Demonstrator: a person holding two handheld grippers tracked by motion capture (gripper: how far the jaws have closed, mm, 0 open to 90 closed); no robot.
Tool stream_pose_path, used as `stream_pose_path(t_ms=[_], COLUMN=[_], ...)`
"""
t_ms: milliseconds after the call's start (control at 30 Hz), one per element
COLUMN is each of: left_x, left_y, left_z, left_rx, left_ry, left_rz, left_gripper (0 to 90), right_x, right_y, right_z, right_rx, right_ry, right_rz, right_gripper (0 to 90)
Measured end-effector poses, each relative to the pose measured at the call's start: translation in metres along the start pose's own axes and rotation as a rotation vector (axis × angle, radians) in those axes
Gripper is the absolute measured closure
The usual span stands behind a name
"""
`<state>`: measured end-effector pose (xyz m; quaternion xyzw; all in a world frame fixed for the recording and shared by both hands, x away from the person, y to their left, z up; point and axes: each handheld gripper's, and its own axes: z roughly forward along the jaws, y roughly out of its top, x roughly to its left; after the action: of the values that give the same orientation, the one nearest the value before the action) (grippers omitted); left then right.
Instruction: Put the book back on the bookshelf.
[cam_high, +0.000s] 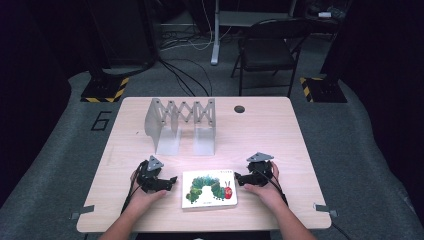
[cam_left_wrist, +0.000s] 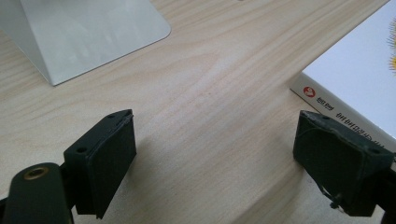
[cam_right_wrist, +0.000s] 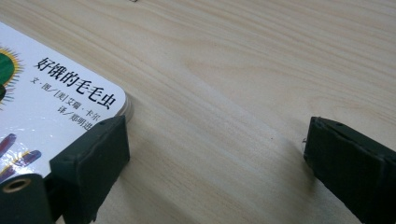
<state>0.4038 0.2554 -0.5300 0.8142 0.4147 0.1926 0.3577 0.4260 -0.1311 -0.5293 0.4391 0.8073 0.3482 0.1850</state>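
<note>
Count: one picture book (cam_high: 209, 189), one grey folding rack (cam_high: 181, 125), one table (cam_high: 265, 135), two grippers, one folding chair (cam_high: 267, 50).

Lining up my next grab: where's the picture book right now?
In the high view, the book lies flat near the table's front edge, between the left gripper and right gripper, before the metal rack.

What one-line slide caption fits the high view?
Two hand-held grippers, left and right, flank a caterpillar picture book before a metal book rack.
</note>
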Motion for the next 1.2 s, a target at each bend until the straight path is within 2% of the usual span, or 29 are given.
stream_pose_path(t_ms=[167,233,300,333,467,633,667,733,867,967,1000,1100,1133,1167,1200], left_x=[0.001,-0.001,0.000,0.000,0.000,-0.001,-0.002,-0.002,-0.002,-0.003,-0.005,-0.006,-0.007,-0.008,-0.010], left_y=[0.000,-0.001,-0.002,-0.001,-0.001,-0.002,-0.002,-0.002,-0.002,-0.001,-0.001,0.000,0.001,0.002,0.003], left_z=[-0.001,-0.001,-0.002,-0.002,-0.004,-0.004,-0.003,-0.003,-0.004,-0.004,-0.004,-0.005,-0.006,-0.007,-0.009], left_rx=[0.011,-0.003,0.002,0.001,0.017,0.014,0.000,-0.005,0.004,0.005,-0.008,0.005,0.007,0.009,-0.005], left_ry=[-0.003,0.005,0.003,0.004,0.002,0.007,0.019,0.010,0.009,0.014,0.020,0.016,0.012,0.011,0.003], left_rz=[0.008,-0.008,-0.003,-0.002,-0.002,-0.010,-0.012,-0.012,-0.012,-0.013,-0.026,-0.022,-0.012,-0.010,-0.008], left_gripper=[13.0,13.0,13.1,13.1,13.3,13.9,14.0,16.7,18.1,20.1,23.1,24.4,24.4,25.1,25.3], right_x=[0.000,0.000,0.000,0.002,0.001,0.001,0.001,0.000,0.001,0.001,0.001,0.000,0.000,0.001,0.000], right_y=[-0.001,0.000,0.000,0.001,0.001,0.001,0.001,0.001,0.001,0.001,0.002,0.003,0.004,0.005,0.007], right_z=[-0.001,0.000,0.001,0.002,0.002,0.002,0.002,0.002,0.002,0.001,-0.002,-0.003,-0.004,-0.004,-0.006], right_rx=[0.001,0.001,0.002,-0.001,0.002,0.002,0.001,0.010,0.006,-0.004,0.010,0.008,0.014,0.015,0.033], right_ry=[0.002,0.000,-0.005,-0.014,-0.013,-0.010,-0.010,-0.012,-0.011,-0.002,0.005,0.004,0.007,0.004,0.006], right_rz=[-0.004,-0.007,-0.011,0.013,0.013,0.018,0.019,0.002,0.007,0.005,-0.014,-0.012,-0.016,0.010,0.014], right_gripper=[6.0,5.2,3.8,3.1,2.2,1.9,1.9,1.9,2.9,8.2,14.2,17.5,20.9,25.8,31.5])
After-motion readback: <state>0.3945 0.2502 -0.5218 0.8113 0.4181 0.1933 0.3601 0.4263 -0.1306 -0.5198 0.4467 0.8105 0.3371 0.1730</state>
